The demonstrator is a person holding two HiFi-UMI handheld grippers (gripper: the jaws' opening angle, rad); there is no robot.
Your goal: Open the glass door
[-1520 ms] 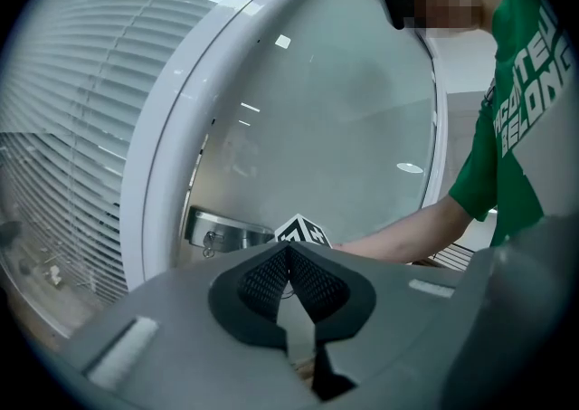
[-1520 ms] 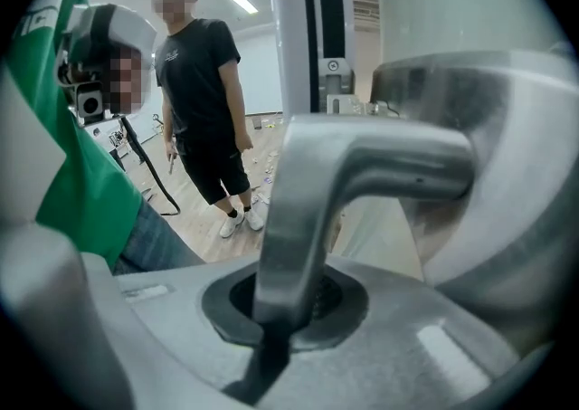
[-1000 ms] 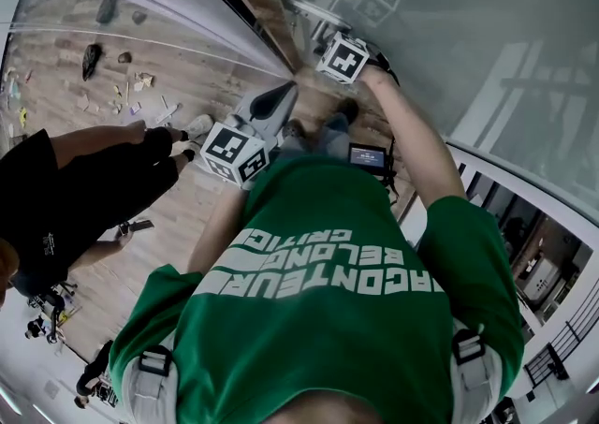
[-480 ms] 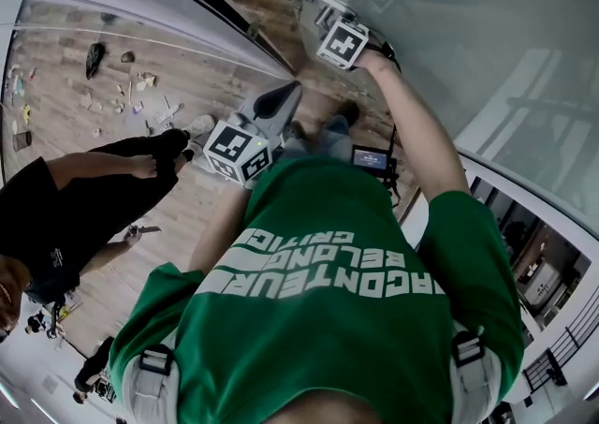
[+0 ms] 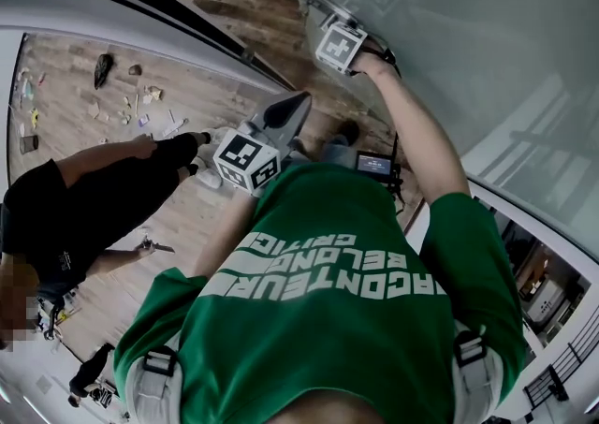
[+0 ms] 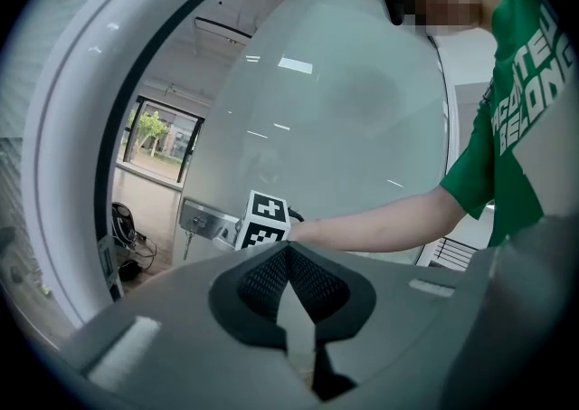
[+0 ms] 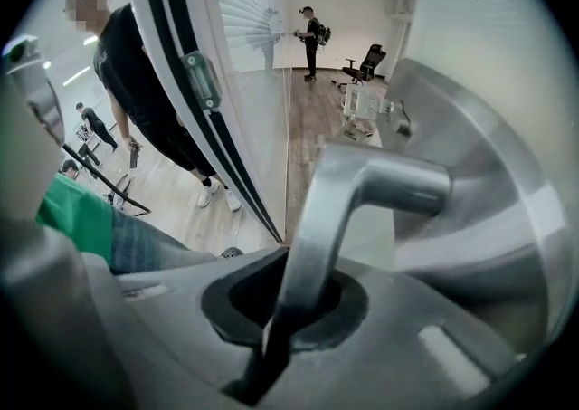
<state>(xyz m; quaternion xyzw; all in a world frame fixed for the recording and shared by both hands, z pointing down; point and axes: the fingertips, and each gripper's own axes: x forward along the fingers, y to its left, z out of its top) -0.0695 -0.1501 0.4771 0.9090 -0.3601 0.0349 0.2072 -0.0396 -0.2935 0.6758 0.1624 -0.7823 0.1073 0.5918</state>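
In right gripper (image 7: 285, 304), bent metal handle (image 7: 318, 218)

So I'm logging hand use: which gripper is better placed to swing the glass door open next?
Right. The right gripper is shut on the metal handle of the glass door; the left gripper is shut, empty, away from it.

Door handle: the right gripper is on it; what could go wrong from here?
1. The right gripper pinches the smooth metal door handle with narrow pads; it could slip off as the glass door swings.
2. A bystander in black stands close by the door frame and might end up in the door's path or in the person's way.
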